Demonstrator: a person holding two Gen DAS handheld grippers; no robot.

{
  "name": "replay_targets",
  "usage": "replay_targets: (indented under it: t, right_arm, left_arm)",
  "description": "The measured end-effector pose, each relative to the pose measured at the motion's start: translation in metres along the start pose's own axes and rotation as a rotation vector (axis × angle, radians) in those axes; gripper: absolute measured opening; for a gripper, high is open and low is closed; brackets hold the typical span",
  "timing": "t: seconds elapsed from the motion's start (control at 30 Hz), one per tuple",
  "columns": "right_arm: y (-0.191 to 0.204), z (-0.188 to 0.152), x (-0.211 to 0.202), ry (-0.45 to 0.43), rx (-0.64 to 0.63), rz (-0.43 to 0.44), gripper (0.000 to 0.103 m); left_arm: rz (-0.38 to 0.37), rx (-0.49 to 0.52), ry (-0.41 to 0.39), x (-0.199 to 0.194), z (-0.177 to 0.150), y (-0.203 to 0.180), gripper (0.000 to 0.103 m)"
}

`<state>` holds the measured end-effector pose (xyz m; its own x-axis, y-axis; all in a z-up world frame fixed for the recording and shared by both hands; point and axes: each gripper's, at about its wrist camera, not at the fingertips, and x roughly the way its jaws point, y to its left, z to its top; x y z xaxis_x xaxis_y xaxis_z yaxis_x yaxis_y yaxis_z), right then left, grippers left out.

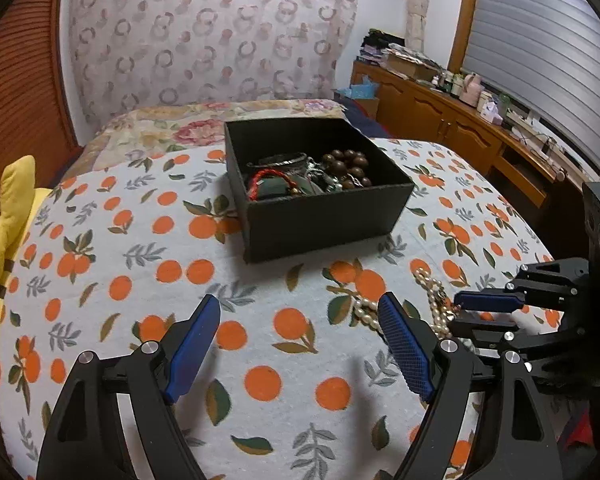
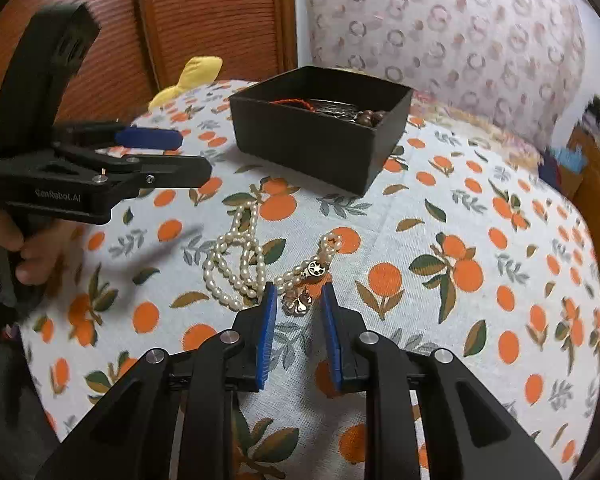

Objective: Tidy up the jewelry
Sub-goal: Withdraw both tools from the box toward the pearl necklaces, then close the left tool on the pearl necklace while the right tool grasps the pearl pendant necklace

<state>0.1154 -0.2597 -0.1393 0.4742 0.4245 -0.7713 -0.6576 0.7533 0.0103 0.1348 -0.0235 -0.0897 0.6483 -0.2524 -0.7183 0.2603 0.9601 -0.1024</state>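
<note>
A pearl necklace with a gold charm lies loose on the orange-print cloth. My right gripper is open, its jaws on either side of the charm, low over the cloth. The necklace also shows in the left wrist view, with the right gripper over it. My left gripper is open and empty, hovering left of the necklace; it shows in the right wrist view. A black open box holds brown beads, a red cord bracelet and other pieces.
A yellow plush toy lies at the cloth's left edge. A floral pillow lies behind the box. A wooden cabinet with clutter runs along the right under a window. A patterned curtain hangs at the back.
</note>
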Motion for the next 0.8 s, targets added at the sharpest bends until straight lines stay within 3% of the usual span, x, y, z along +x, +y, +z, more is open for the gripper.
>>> replay_targets:
  t: [0.03,0.37,0.57,0.8]
  right_arm:
    - [0.001,0.000,0.000,0.002,-0.010,-0.005,0.016]
    - [-0.015,-0.010,-0.015,-0.031,0.032,-0.020,0.016]
    - [-0.023,-0.014,-0.021,-0.049,0.059,-0.028,0.016]
    - [-0.023,-0.016,-0.023,-0.060,0.061,-0.019,0.016]
  left_arm:
    - [-0.003,0.004,0.004,0.001,-0.001,-0.003,0.078]
    - [-0.057,0.053,0.047,0.006,-0.010,-0.030,0.074]
    - [-0.067,0.090,0.090,0.015,-0.013,-0.046,0.043]
    - [-0.056,0.114,0.097,0.019,-0.012,-0.056,0.026]
